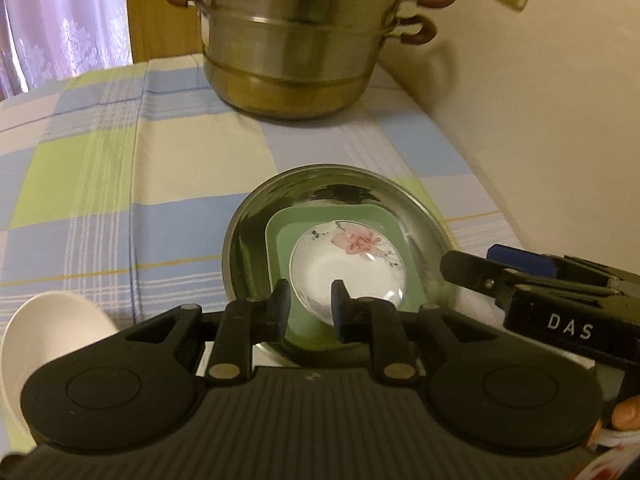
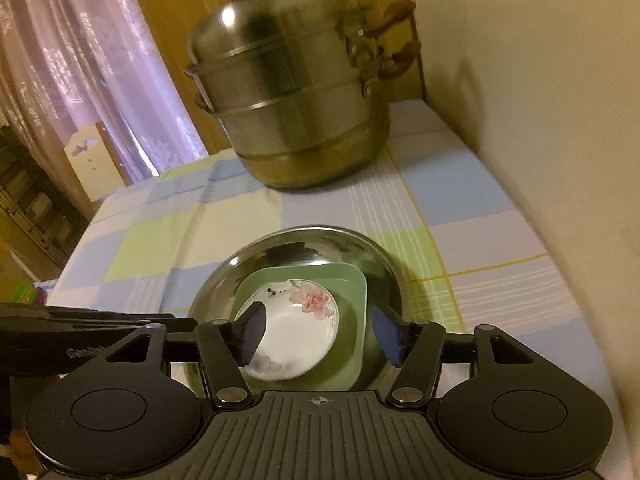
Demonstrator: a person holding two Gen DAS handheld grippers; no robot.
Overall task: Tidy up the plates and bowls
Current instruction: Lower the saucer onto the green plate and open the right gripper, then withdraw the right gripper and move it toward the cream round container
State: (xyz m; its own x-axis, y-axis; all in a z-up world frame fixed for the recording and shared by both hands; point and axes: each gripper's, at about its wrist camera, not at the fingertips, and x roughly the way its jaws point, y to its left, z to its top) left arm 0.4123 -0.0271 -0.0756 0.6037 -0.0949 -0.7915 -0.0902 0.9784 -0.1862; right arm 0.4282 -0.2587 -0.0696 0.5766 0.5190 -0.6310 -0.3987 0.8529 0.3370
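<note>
A steel bowl [image 1: 256,216] [image 2: 360,252] sits on the checked tablecloth. Inside it lies a green square dish [image 1: 280,236] [image 2: 352,320], and in that a small white bowl with a pink flower [image 1: 352,264] [image 2: 296,332]. My left gripper [image 1: 310,300] is narrowly open, its fingers straddling the near rim of the white bowl; whether they touch it is unclear. My right gripper [image 2: 320,334] is open wide over the stack, its left finger over the white bowl, its right finger beside the green dish. The right gripper also shows in the left wrist view [image 1: 520,280].
A tall steel steamer pot [image 1: 296,36] [image 2: 296,92] stands at the back of the table. A white bowl [image 1: 44,340] sits at the near left. The wall [image 2: 540,140] runs along the right table edge. A curtain [image 2: 100,60] hangs at the back left.
</note>
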